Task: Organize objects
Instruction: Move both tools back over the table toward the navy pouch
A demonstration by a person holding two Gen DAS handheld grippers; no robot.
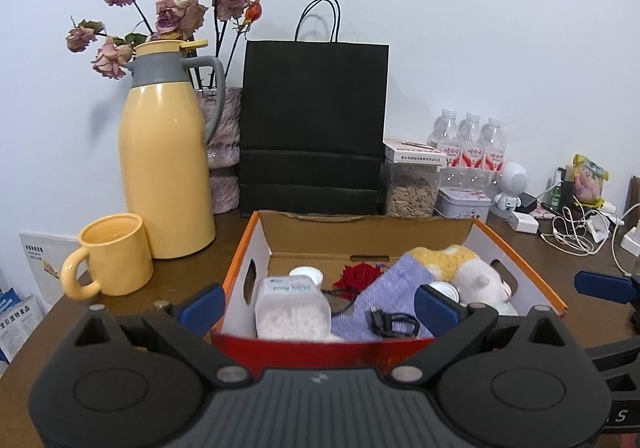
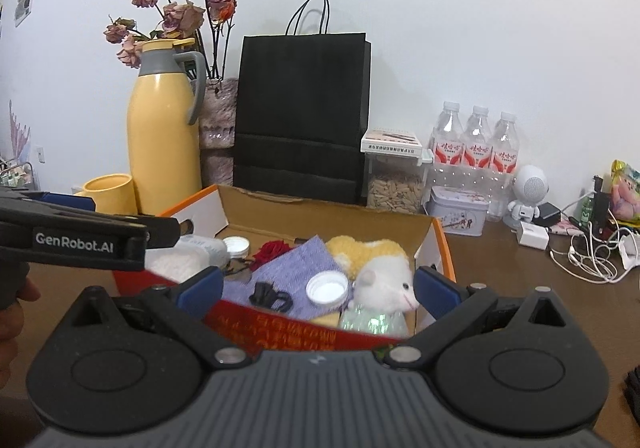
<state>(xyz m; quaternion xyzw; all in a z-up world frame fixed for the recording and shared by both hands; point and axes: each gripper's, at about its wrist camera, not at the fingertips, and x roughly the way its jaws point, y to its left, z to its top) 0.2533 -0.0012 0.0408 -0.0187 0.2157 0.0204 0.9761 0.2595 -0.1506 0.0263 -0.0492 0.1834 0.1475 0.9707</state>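
An open orange and red cardboard box [image 1: 240,248] [image 2: 446,248] sits on the brown table. Inside lie a clear pill bottle [image 1: 292,308], a red fabric rose [image 1: 358,275] [image 2: 272,250], a purple cloth [image 1: 384,300] [image 2: 296,268], a black cable [image 1: 394,322] [image 2: 270,294], a white cap [image 2: 327,289] and a yellow-white plush toy [image 1: 460,268] [image 2: 384,276]. My left gripper [image 1: 320,306] is open and empty over the box's near edge. My right gripper [image 2: 318,290] is open and empty over the box's near right side. The left gripper's body shows at the left of the right wrist view [image 2: 80,236].
A yellow thermos [image 1: 164,168] [image 2: 164,144], yellow mug [image 1: 112,256] [image 2: 110,194], vase of dried roses [image 1: 224,136], and black paper bag [image 1: 314,128] [image 2: 302,116] stand behind the box. Seed jar [image 2: 394,188], tin [image 2: 460,214], water bottles [image 2: 476,144], toy robot [image 2: 528,196] and cables [image 2: 592,256] lie right.
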